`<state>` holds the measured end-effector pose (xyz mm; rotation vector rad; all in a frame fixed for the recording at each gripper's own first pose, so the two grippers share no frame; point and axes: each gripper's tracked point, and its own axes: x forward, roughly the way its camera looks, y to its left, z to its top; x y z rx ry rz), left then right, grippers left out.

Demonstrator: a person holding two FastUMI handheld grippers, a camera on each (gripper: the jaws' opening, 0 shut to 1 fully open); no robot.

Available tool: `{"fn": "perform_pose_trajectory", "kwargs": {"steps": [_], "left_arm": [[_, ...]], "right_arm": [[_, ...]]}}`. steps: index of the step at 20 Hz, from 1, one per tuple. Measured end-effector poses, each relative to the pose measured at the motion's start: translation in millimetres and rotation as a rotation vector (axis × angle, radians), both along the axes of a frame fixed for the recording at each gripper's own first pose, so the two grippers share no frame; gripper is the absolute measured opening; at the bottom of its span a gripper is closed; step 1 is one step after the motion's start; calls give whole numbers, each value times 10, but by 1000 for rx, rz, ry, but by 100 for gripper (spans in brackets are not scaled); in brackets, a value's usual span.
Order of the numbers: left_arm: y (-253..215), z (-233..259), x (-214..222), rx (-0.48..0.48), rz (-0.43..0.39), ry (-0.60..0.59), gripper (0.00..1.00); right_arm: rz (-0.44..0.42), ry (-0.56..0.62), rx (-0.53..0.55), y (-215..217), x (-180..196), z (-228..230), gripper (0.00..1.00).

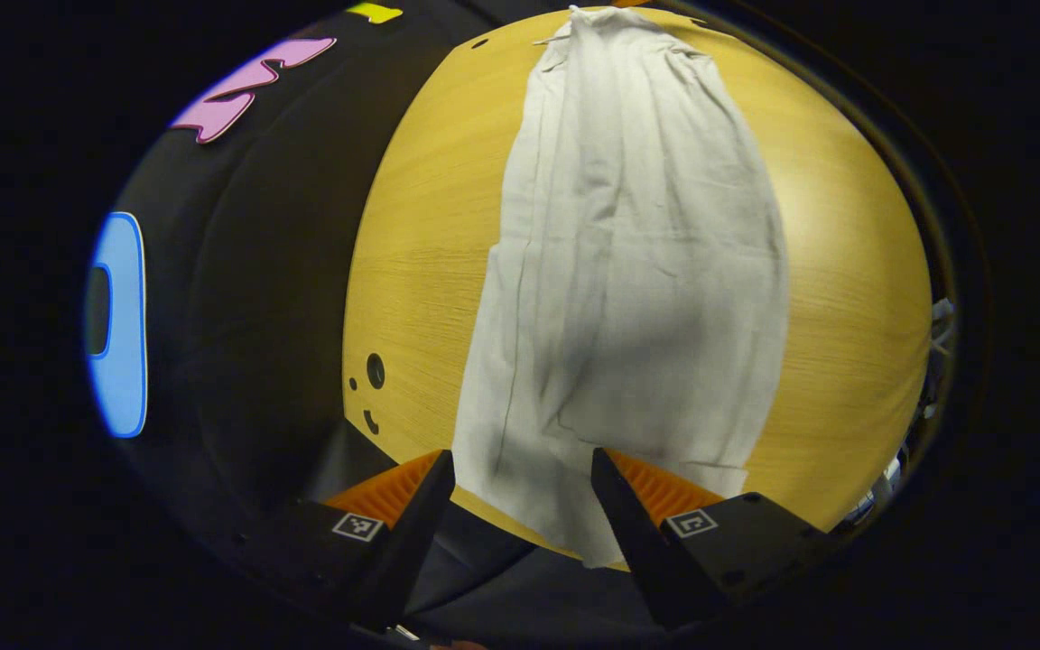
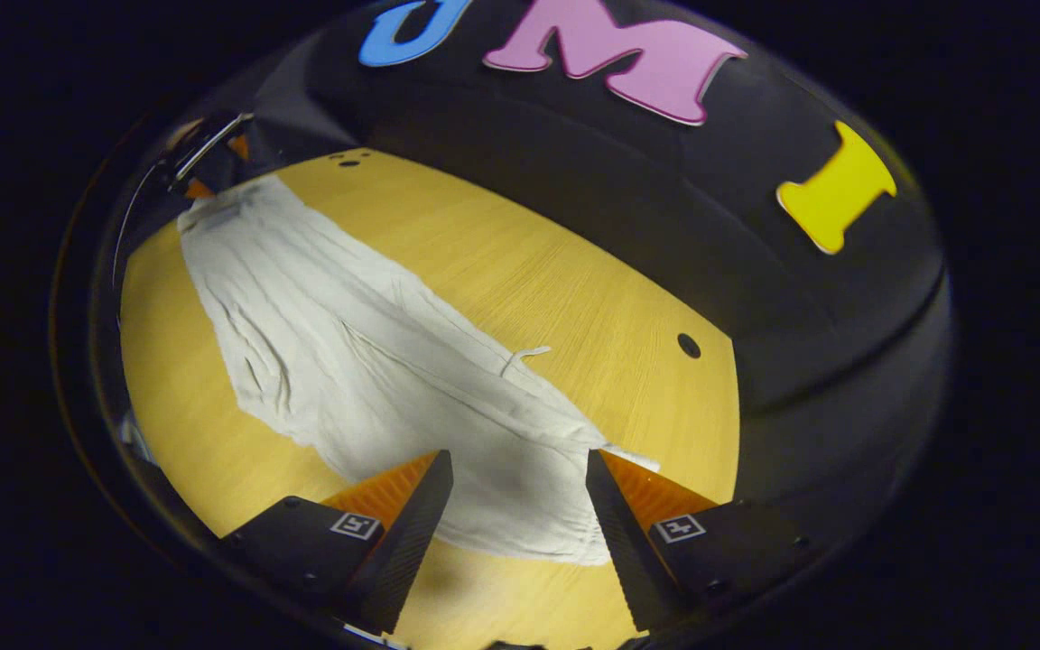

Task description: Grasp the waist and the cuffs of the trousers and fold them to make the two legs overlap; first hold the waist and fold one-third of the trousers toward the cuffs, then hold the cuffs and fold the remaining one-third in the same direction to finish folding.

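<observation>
Wooden table, unlabelled white trousers

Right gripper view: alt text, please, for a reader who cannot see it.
Pale trousers lie flat and lengthwise on a yellow wooden table. The right hand-held gripper, its fingers apart, hovers over their near end, while the left hand-held gripper sits at the far end.

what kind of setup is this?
Looks like a recording booth, not a home: black cloth wall behind a bare wooden table with drilled holes, holding just white trousers.
</observation>
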<state>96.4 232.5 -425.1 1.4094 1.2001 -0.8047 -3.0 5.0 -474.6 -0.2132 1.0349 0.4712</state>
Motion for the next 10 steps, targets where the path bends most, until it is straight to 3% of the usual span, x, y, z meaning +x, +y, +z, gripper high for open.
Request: {"fn": "perform_pose_trajectory", "kwargs": {"steps": [3,7,10], "left_arm": [[-12,167,-194,-99,135,-22,98],[-5,342,-397,-302,477,-153,97],[-44,396,-567,-455,727,-256,97]], "right_arm": [[-282,56,183,139,-157,67,94],[-736,118,378,76,-336,47,95],[-952,169,424,-93,-543,-88,94]]}}
